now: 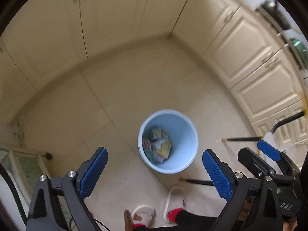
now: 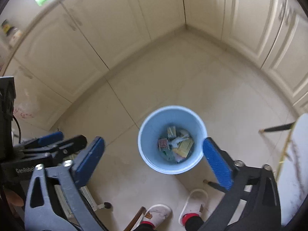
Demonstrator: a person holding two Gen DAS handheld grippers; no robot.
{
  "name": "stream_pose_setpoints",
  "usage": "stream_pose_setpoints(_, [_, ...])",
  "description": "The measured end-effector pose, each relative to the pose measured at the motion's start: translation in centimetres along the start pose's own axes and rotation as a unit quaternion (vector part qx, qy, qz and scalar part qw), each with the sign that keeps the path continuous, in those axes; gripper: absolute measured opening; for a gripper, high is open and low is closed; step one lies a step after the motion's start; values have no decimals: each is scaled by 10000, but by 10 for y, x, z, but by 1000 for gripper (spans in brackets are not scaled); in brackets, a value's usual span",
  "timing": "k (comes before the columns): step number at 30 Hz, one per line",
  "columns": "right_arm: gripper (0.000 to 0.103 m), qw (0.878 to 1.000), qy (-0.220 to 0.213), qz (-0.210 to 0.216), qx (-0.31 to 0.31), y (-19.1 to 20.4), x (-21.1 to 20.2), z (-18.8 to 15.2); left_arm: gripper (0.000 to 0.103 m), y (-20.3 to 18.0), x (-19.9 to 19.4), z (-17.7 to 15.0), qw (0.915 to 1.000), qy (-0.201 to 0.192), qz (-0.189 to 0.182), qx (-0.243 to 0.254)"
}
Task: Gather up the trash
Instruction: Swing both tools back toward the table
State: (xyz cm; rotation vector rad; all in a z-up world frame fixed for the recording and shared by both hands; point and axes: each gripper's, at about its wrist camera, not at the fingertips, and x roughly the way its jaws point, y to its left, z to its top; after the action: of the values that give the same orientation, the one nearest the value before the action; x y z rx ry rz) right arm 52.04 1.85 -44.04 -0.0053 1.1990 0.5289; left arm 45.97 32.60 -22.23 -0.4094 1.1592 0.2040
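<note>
A light blue bin stands on the pale tiled floor, well below both grippers. Crumpled wrappers and paper scraps lie at its bottom. My left gripper is open, high over the bin's near left side, with nothing between its blue pads. One finger of the right gripper shows at the right edge. In the right wrist view the bin and its trash sit between the wide-open, empty jaws of my right gripper. The left gripper's fingers show at the left.
Cream cabinet doors wrap round the floor corner behind the bin. The person's feet in white slippers stand just in front of it. Thin black legs stand to the right, under a white surface.
</note>
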Motion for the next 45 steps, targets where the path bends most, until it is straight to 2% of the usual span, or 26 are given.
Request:
stream_pose_setpoints(4, [103,9969,-670,-199,-350,35,-79,-4,102,-18,-77,-22,9963,-811,38,277])
stream_pose_setpoints(8, [103,9882,-1371,-487,-486,60,-159,-17,102,-48,-145,-44,9861,-1551,-83,595])
stream_pose_setpoints(10, [103,9801,-1798,-682,-499,70,-204,-25,102,-69,-170,-62,9794,-1861,-153,767])
stream_pose_setpoints(11, [103,9760,-1975,-764,-512,73,-224,-30,102,-81,-191,-71,9732,-2132,-138,853])
stream_pose_setpoints(13, [103,9661,-2328,-969,-550,81,-265,-42,102,-114,-212,-107,9649,-2440,-126,962])
stream_pose_setpoints(15, [103,9564,-2653,-1098,-525,83,-299,-53,102,-144,-241,-135,9485,-2945,-123,1161])
stream_pose_setpoints(18, [103,9419,-3078,-1260,-459,84,-354,-73,102,-169,-270,-194,9292,-3427,-113,1378])
stream_pose_setpoints(23, [103,9127,-3732,-1634,-323,85,-428,-112,102,-214,-286,-270,8989,-4114,-213,1490])
stream_pose_setpoints(24, [103,9059,-3860,-1718,-287,85,-442,-119,102,-219,-278,-285,8940,-4219,-214,1491])
stream_pose_setpoints(25, [103,9028,-3931,-1723,-262,83,-453,-126,102,-226,-286,-297,8859,-4380,-223,1512])
stream_pose_setpoints(26, [103,8990,-4018,-1727,-226,82,-464,-131,102,-231,-282,-311,8803,-4483,-224,1537])
stream_pose_setpoints(27, [103,8934,-4127,-1763,-200,82,-474,-138,102,-238,-268,-342,8743,-4589,-228,1564])
stream_pose_setpoints(29, [103,8845,-4282,-1845,-151,80,-493,-151,102,-242,-261,-371,8588,-4851,-198,1634])
stream_pose_setpoints(31, [103,8754,-4432,-1929,-119,78,-508,-164,102,-242,-233,-416,8468,-5033,-214,1706])
stream_pose_setpoints(33, [103,8690,-4525,-1999,-73,77,-516,-174,102,-239,-213,-446,8394,-5137,-284,1753])
stream_pose_setpoints(38, [103,8537,-4732,-2175,93,69,-536,-195,102,-234,-197,-484,8314,-5203,-462,1896])
stream_pose_setpoints(44, [103,8417,-4831,-2397,283,57,-552,-214,102,-228,-212,-503,8217,-5259,-652,2095])
stream_pose_setpoints(45, [103,8403,-4829,-2442,313,55,-553,-216,102,-226,-220,-494,8214,-5254,-670,2116])
